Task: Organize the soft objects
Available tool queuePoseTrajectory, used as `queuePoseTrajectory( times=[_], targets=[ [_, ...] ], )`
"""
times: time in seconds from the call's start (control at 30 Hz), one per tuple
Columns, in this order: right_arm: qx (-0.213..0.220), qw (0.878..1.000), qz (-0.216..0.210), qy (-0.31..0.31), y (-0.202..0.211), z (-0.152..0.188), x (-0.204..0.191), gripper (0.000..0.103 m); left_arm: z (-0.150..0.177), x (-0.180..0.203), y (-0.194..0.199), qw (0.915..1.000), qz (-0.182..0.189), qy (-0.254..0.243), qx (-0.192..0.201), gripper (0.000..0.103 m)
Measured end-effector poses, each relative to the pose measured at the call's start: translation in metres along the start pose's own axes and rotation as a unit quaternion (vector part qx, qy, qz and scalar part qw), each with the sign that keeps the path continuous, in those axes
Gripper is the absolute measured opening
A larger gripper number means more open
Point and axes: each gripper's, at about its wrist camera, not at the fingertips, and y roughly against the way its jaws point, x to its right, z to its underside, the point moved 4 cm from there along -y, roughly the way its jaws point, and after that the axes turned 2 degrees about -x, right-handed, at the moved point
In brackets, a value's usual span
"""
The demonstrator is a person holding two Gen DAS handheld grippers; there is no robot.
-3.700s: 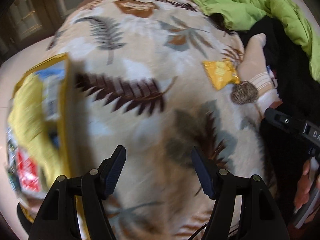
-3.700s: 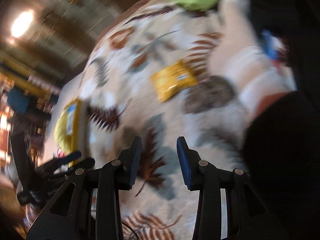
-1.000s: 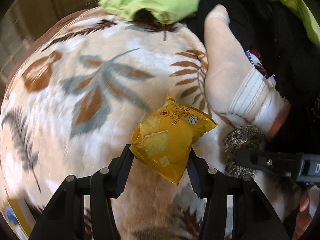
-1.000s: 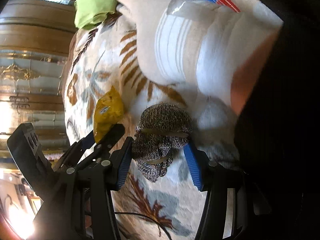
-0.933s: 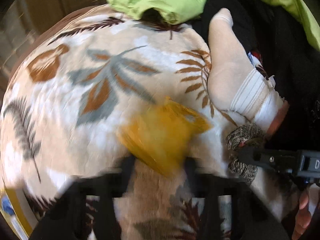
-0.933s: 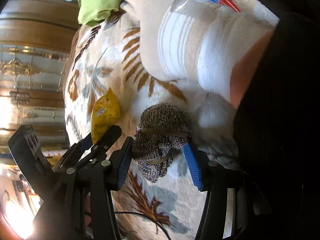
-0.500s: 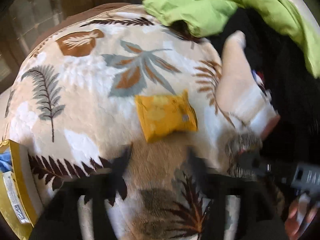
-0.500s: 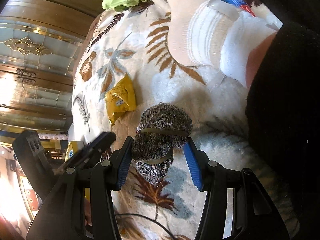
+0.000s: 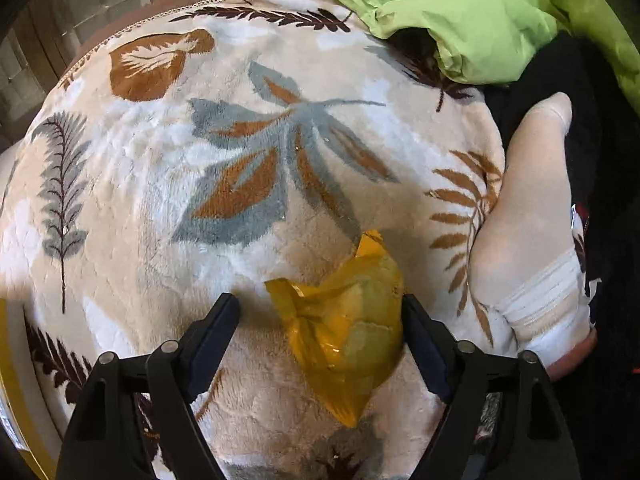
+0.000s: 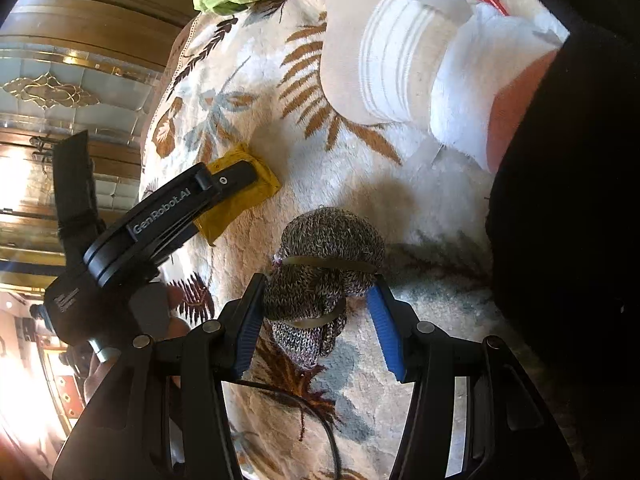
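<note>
— Looking down along the left gripper [image 9: 320, 328], what sat between its fingers?

— A crumpled yellow snack packet [image 9: 344, 328] lay on the leaf-patterned blanket [image 9: 240, 160]. The gripper's jaws had just been opening and stood wide apart. The packet lay in the gap, crowded against the right-hand finger [image 9: 420, 340], whether touching it I could not tell, and well clear of the other finger, so nothing clamped it.

— And the right gripper [image 10: 316, 320]?

— Its blue-padded fingers [image 10: 380, 328] were pressed against both sides of a rolled bundle of speckled grey knit socks [image 10: 320, 272] bound with bands. The bundle rested on the blanket, its rounded end sticking out past the fingertips.

— Where was the bundle relative to the packet?

— In the right wrist view the packet [image 10: 240, 200] lay up and to the left of the bundle, near it but apart, with the left gripper [image 10: 224, 180] across the packet's top.

— What else lay around the packet?

— Just to its right, in the left wrist view, rested a person's foot in a cream sock with white ribbed bands [image 9: 528, 240]. Beyond the packet, at the blanket's far edge, a lime-green garment [image 9: 460, 20] lay bunched against dark cloth [image 9: 580, 80]. A yellow-rimmed package edge [image 9: 8, 380] showed at the far left, well away from the packet.
</note>
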Motion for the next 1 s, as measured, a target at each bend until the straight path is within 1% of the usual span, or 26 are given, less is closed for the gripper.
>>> queuePoseTrajectory(
  times=[0.03,0.07,0.1,0.13,0.2,0.3,0.33,0.37,0.47,0.57,0.73,0.87,1.0],
  targets=[
    [0.003,1.000,0.001,0.003,0.001,-0.002,-0.001,0.051,0.002,0.000,0.002,1.0000,0.004,-0.004,0.002,0.062],
    [0.005,1.000,0.004,0.005,0.001,-0.002,-0.001,0.051,0.004,0.001,0.005,0.9999,0.015,-0.007,0.002,0.053],
    [0.007,1.000,0.005,0.005,0.002,-0.002,0.000,0.051,0.006,0.001,0.008,0.9998,0.019,-0.008,0.000,0.048],
    [0.007,1.000,0.002,0.002,0.002,-0.002,0.000,0.051,0.010,-0.001,0.011,0.9999,0.013,-0.008,-0.001,0.047],
    [0.006,1.000,-0.001,0.002,0.003,-0.001,0.000,0.051,0.018,-0.007,0.017,0.9998,0.022,0.000,0.000,0.043],
    [0.008,1.000,-0.004,0.010,0.006,0.002,-0.006,0.051,0.036,-0.024,0.030,0.9986,0.046,0.024,-0.001,0.042],
    [0.008,1.000,-0.005,0.016,0.007,0.004,-0.010,0.051,0.043,-0.031,0.035,0.9983,0.050,0.030,0.002,0.042],
    [0.008,1.000,-0.005,0.020,0.008,0.005,-0.012,0.051,0.050,-0.036,0.040,0.9984,0.047,0.031,0.004,0.042],
    [0.002,0.999,-0.011,0.044,0.007,0.010,-0.027,0.051,0.073,-0.054,0.064,0.9990,0.024,0.034,0.019,0.042],
    [-0.008,0.997,-0.013,0.072,0.001,0.021,-0.045,0.051,0.097,-0.068,0.089,0.9988,-0.012,0.030,0.038,0.042],
    [-0.031,0.993,-0.019,0.117,-0.016,0.045,-0.077,0.051,0.130,-0.103,0.118,0.9950,-0.061,0.056,0.057,0.042],
    [-0.046,0.986,-0.015,0.163,-0.027,0.070,-0.102,0.051,0.154,-0.126,0.137,0.9922,-0.076,0.074,0.065,0.043],
    [-0.065,0.976,-0.024,0.204,-0.038,0.091,-0.133,0.051,0.177,-0.150,0.160,0.9884,-0.087,0.100,0.073,0.043]
  ],
)
